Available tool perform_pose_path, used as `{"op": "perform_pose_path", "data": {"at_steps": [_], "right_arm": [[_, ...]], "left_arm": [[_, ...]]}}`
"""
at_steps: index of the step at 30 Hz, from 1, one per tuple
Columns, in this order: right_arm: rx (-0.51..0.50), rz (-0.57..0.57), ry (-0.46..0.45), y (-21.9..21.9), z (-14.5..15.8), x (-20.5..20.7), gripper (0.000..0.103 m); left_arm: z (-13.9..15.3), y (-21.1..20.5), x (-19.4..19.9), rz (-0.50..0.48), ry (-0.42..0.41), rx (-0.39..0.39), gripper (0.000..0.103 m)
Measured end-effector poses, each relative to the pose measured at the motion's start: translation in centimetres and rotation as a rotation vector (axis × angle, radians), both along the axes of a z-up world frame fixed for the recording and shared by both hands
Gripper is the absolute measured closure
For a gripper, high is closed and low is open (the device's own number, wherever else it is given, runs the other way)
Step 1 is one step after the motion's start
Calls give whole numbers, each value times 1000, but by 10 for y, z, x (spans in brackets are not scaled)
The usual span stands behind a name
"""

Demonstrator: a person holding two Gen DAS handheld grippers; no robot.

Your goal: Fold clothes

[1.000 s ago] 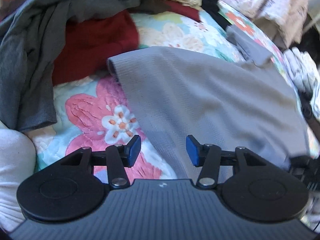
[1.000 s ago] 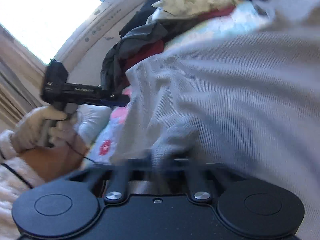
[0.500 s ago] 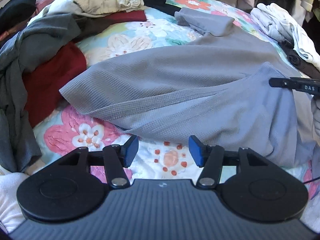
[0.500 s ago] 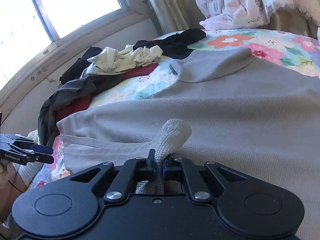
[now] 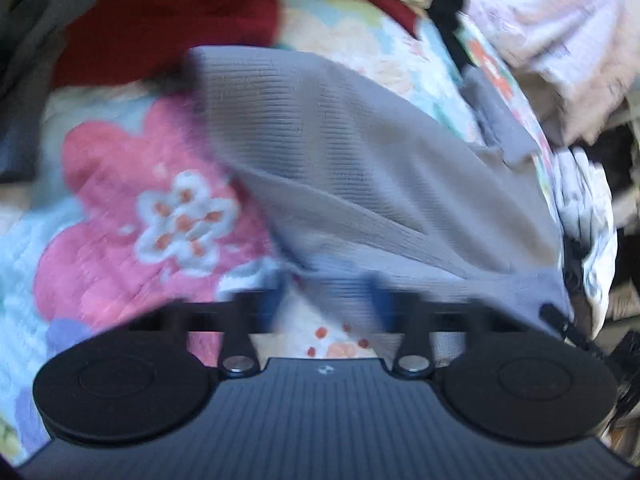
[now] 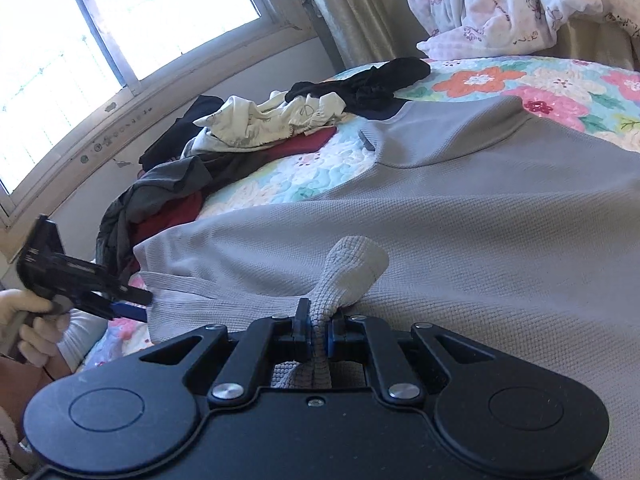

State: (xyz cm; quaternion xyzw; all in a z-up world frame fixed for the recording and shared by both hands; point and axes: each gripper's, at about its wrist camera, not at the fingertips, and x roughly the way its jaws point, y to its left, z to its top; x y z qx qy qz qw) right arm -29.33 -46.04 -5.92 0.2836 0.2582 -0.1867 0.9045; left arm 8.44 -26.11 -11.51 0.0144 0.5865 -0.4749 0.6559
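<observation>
A grey waffle-knit shirt (image 5: 360, 168) lies spread on a floral quilt (image 5: 140, 208). The left wrist view is blurred. My left gripper (image 5: 326, 300) sits low at the shirt's near left edge. Its jaws are closing and still stand apart, with the folded hem between the blue pads (image 5: 380, 300). In the right wrist view the shirt (image 6: 480, 220) fills the bed. My right gripper (image 6: 319, 336) is shut on a pinched-up bunch of its fabric. There the left gripper (image 6: 136, 308) shows at the shirt's left corner, held by a gloved hand (image 6: 24, 308).
A pile of clothes lies beyond the shirt: a red garment (image 5: 168, 12), a dark grey one (image 6: 168, 184), a cream one (image 6: 272, 120) and a black one (image 6: 360, 80). A window (image 6: 120, 20) is at the back left. Pale flowered cloth (image 6: 500, 0) hangs at the back right.
The left gripper pulled back, then dropped close to the shirt's left edge, and its jaws have narrowed slightly. The right gripper drew back with its bunch of fabric, then held still.
</observation>
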Motion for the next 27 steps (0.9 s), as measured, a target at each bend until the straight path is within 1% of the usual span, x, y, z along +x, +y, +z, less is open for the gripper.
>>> {"op": "perform_pose_path", "data": {"at_steps": [2,4,5,7,9,10,13,14,15,17,18,19,20,21,23,25,27], "right_arm": [[5,13,-15,1,2,-1,92],[22,31,-41,3,4,-3,92],[45,45,-63,3,6,-5,92],[155,78,-150,7,12,-11,93],[269,162,-252,21,20,-15,94],[306,215,-282,32,23,-14,94],[423,368,-329,65,23,-7,94],[457,408,-327,74,19,-3,94],[469,444,-310,83,15,1,94],[431,497,-241,99,6,9,94],[422,503,-210,104,1,12,94],[455,505,-194,107,-7,16,94],[518,506,-191,109,-14,20,94],[563,509,-188,112,-21,24,94],[580,546,-175,125,-23,32,94],[618,598,-176,139,-22,37,93],[678,626,-179,149,-24,41,93]], "left_arm": [[7,-5,-7,-37,-74,-6,100],[16,-4,-10,-34,-125,-16,100],[22,0,-9,-18,-148,-20,100],[34,10,-8,18,-200,-24,100],[44,24,-10,37,-247,-4,100],[48,30,-11,41,-272,12,100],[55,47,-19,29,-319,63,100],[54,50,-20,33,-330,98,100],[53,54,-20,43,-341,136,101],[52,65,-12,99,-324,140,100],[52,71,-5,140,-297,112,99],[52,76,0,181,-259,73,99],[51,79,5,210,-219,42,98],[50,82,9,232,-187,27,98],[48,82,9,239,-170,29,98],[47,79,8,227,-184,44,94],[46,76,6,213,-184,54,84]]}}
